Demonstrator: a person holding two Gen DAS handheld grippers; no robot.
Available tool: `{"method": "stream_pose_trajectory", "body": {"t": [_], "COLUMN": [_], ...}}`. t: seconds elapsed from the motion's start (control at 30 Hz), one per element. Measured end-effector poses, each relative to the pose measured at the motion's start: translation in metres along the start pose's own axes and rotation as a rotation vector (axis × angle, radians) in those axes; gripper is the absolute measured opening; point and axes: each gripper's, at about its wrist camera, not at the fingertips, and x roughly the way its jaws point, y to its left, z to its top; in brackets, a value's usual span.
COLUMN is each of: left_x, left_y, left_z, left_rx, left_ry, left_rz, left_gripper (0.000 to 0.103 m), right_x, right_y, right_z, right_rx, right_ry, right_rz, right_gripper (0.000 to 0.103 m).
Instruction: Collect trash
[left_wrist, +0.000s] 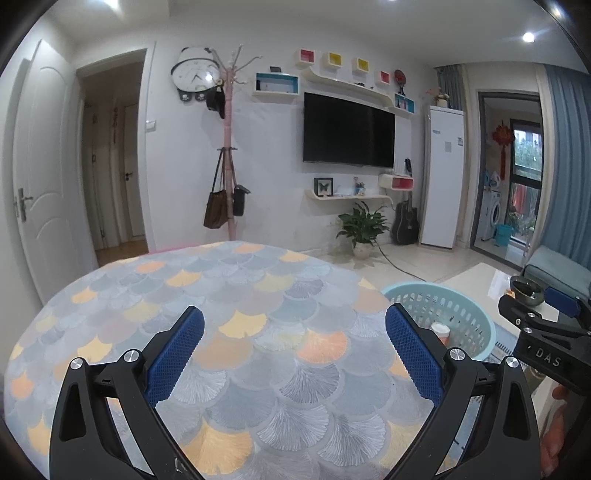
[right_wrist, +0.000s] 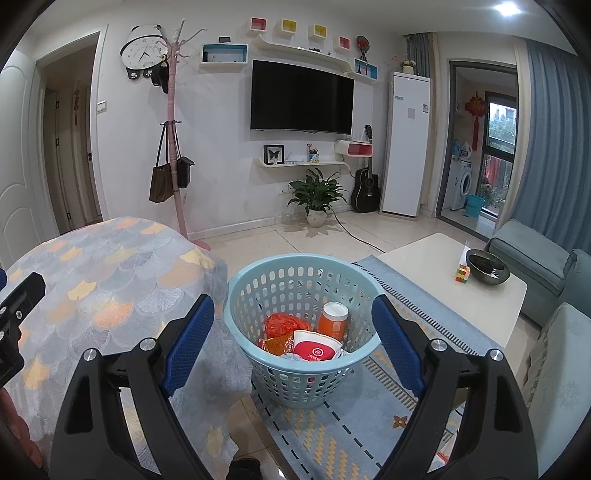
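Both tools wide open, empty; blue basket w/ orange wrapper, cup.

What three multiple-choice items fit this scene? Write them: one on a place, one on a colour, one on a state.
1. Where does the basket stand?
A. on the patterned table
B. on the floor rug beside the patterned table
C. on the white coffee table

2. What colour is the basket?
A. light blue
B. red
C. black

3. How is the right hand-held gripper?
A. shut on the orange can
B. shut on the basket rim
C. open, holding nothing

Answers:
1 B, its base rests on the rug next to the draped table.
2 A, the perforated wall is pale blue.
3 C, both blue fingers stand wide apart, with the orange can lying down in the basket.
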Motion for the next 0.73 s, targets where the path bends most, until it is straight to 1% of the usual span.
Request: {"method": "stream_pose_trajectory", "body": {"t": [0.43,0.5,0.57,0.73], "left_x": [-0.002,-0.006,-0.008,-0.017], "left_y": [0.003,0.006,0.014,0.033], "left_z": [0.001,0.003,0.006,0.013], "left_rx": [0.011,0.013,-0.007,-0.039], "left_ry": [-0.007,-0.006,0.007,0.003], "left_rz": [0.0,0.002,-0.017,0.006], "left_gripper": [0.095,0.096,0.096,0.096], "right_x": [0.0,0.002,0.002,-0.002], "right_y": [0.002,0.004,0.007,0.022], "right_z": [0.0,0.002,0.005,0.012], "right_rx": [-0.004,-0.005,-0.009,-0.029], "right_ry": [0.003,0.006,0.005,-0.01], "right_rz": [-0.002,0.01,0.022,0.049], "right_gripper": [0.083,0.083,0.083,0.083]}}
